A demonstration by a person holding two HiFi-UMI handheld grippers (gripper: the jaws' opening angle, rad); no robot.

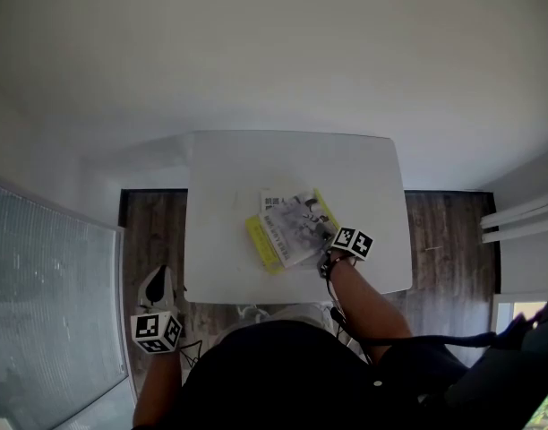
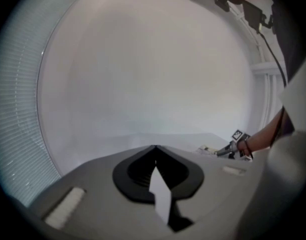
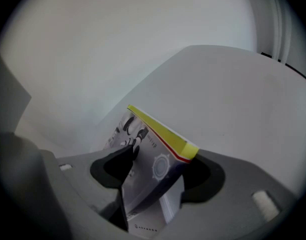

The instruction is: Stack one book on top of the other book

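Where the books lie: grey book (image 1: 295,225) lies flat on yellow book (image 1: 259,240), in the middle of the white surface (image 1: 229,168); a yellow strip shows along the left and lower edges.
Long axis: roughly up and down in the head view, with the lower end leaning right.
Books from right fingers: right gripper (image 1: 330,256) is at the lower right corner of the stack; in its own view that corner stands straight ahead, between the fingers (image 3: 120,166).
Right fingers: moderately apart; the grey book's corner sits between them, but I judge they do not press it.
Left gripper (image 1: 158,287): lower left of the head view, off the surface, well apart from the books; fingers together, nothing in them.
Nearer hand: right.
Stage: the stack looks made; the next move is probably to draw the right fingers back off the corner without dragging the grey book.
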